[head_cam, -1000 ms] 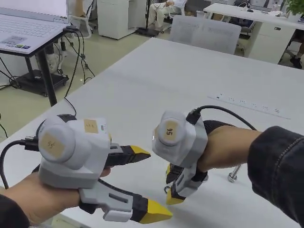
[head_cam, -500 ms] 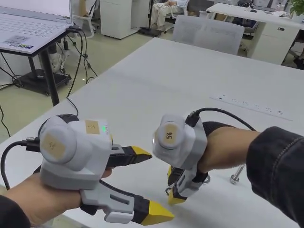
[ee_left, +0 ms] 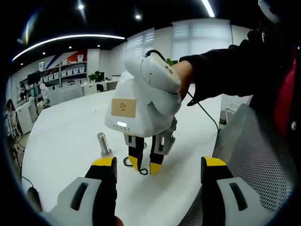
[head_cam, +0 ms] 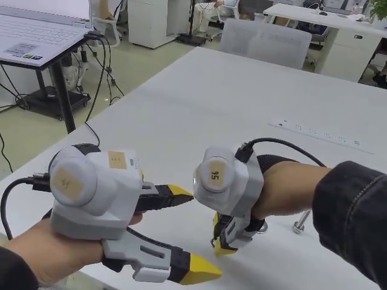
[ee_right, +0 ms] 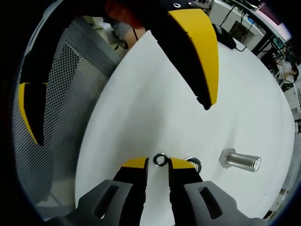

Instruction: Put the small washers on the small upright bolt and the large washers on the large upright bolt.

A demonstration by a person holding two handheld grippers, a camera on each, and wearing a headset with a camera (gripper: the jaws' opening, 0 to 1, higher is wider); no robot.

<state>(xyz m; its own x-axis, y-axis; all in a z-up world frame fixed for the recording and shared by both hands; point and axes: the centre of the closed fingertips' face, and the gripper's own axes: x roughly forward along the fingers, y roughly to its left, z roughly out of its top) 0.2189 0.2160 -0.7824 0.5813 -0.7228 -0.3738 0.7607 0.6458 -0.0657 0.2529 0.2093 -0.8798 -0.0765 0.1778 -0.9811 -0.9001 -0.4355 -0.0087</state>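
Note:
A small steel washer (ee_right: 160, 160) sits pinched between the yellow tips of my right gripper (ee_right: 159, 163), which points down at the white table (head_cam: 242, 103). A second washer (ee_right: 194, 163) lies flat just beside those tips. A hex bolt (ee_right: 240, 160) stands a little further off on the table; in the head view the bolt (head_cam: 297, 223) is right of the right gripper (head_cam: 219, 238). My left gripper (head_cam: 195, 232) is held wide open to the left, nothing in it. From the left gripper view, the right gripper (ee_left: 145, 165) hangs over the table beside the upright bolt (ee_left: 103, 143).
The table's near edge runs just below both grippers, with a grey mesh chair (ee_right: 66, 94) beyond it. A white power strip (head_cam: 320, 134) lies further back on the table. A laptop (head_cam: 36, 30) on a stand is off to the left, a chair (head_cam: 263, 42) at the far end.
The right gripper's tips have risen slightly off the table and drawn a little closer together. The left gripper has barely moved.

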